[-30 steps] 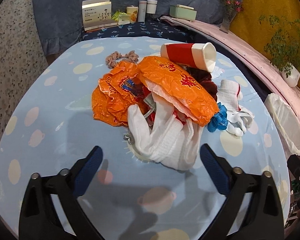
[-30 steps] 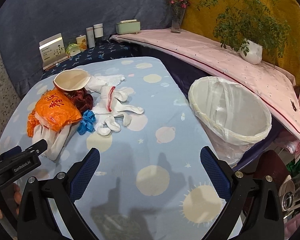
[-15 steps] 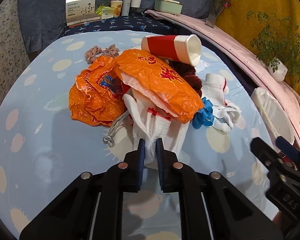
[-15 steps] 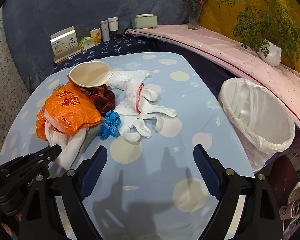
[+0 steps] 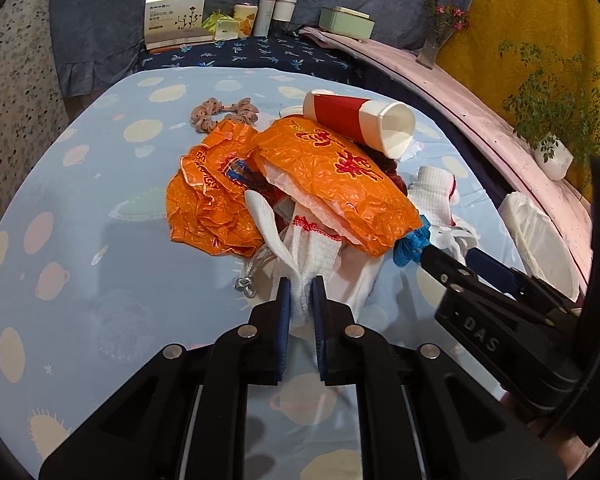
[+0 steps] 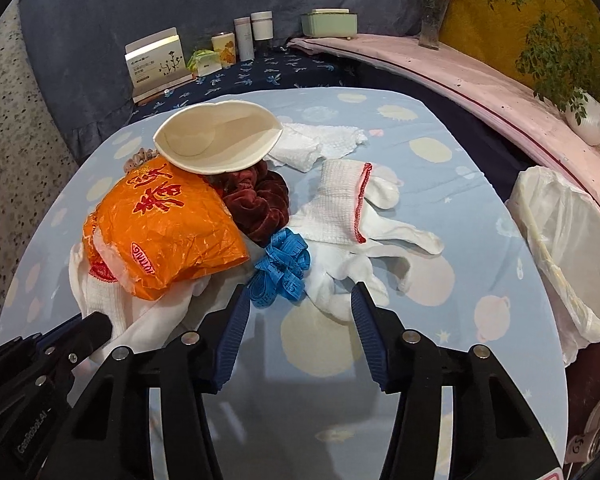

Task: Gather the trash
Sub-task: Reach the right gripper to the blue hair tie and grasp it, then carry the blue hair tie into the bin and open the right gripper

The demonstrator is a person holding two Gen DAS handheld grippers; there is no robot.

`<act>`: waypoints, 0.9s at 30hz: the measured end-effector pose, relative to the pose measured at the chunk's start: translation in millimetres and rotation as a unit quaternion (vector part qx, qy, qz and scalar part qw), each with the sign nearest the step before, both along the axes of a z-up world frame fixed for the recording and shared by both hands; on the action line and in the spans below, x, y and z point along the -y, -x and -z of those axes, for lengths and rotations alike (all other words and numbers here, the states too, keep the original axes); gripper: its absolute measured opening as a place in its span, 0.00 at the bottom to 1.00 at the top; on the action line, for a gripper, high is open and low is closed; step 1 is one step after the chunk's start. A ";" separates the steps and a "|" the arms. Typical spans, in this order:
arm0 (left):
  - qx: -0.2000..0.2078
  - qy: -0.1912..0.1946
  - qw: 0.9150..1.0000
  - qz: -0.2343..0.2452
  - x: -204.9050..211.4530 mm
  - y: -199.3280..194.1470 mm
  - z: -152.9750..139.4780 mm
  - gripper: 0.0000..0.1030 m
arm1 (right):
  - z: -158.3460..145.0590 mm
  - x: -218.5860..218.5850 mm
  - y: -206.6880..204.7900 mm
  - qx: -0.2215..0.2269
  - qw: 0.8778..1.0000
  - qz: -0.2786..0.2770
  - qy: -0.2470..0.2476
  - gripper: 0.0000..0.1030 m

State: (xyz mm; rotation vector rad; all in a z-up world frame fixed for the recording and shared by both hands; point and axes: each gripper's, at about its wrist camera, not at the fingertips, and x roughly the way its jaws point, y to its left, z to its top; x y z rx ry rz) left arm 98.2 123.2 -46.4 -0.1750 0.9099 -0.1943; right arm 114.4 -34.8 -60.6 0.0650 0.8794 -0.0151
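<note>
Lying on the planet-print tablecloth, right of centre: trash heap of orange plastic bags, toppled paper cup. Pinching a white knit glove at the heap's near edge: left gripper. Narrowing beside the blue measuring tape, gripping nothing: right gripper.

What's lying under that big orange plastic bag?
Under the orange bag a white knit glove pokes out, pinched by the left tool. A dark red scrunchie sits beside it. Anything deeper is covered.
</note>
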 end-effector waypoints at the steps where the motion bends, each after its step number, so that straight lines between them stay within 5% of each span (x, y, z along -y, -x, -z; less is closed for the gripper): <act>1: -0.001 0.002 1.000 0.000 0.1 -1.6 1.0 0.10 | 1.9 -1.2 -3.2 -0.001 1.000 0.000 0.000 0.47; 14: -0.009 0.005 1.000 0.004 4.5 -12.9 8.4 0.10 | 18.0 -8.9 -23.6 -0.015 0.999 -0.020 -0.024 0.18; 27: 0.020 0.005 0.999 0.032 34.3 12.8 -21.6 0.10 | -14.4 23.5 30.2 0.013 0.999 0.006 -0.052 0.16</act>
